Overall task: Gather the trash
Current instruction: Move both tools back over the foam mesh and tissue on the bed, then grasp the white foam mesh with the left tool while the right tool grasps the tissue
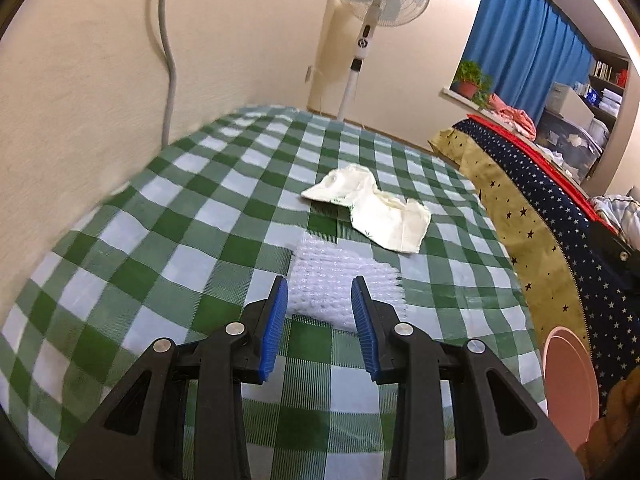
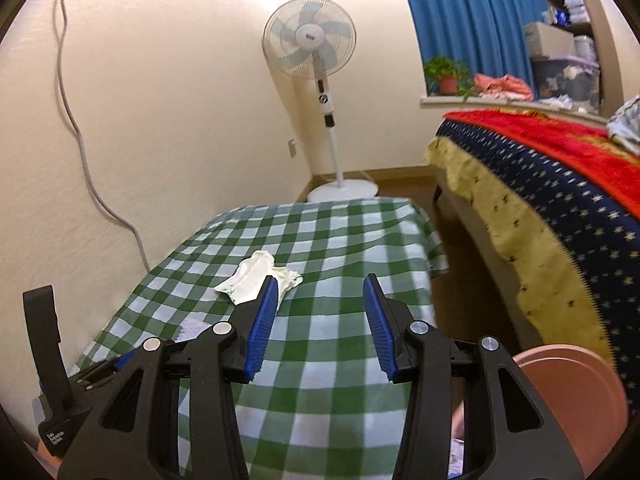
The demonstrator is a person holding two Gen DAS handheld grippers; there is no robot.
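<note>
"Data Acquisition System" reads white on the left gripper (image 2: 120,360). Its ribbed blue fingers (image 1: 276,328) stand partly apart, empty, just short of bubble wrap (image 1: 340,280) mid-table (image 1: 120,240). Crumpled cream wrapper (image 1: 372,204) lies beyond it. Right gripper (image 2: 320,324) gapes empty over green gingham.

Ahead of the jaws, table under green checked cloth (image 2: 328,240) against cream wall (image 2: 160,120); beyond, white standing fan (image 2: 310,46) in corner. Right of the jaws, bed with starred cover (image 2: 560,208), blue curtain (image 2: 472,12), potted plant (image 2: 446,74) on sill.
</note>
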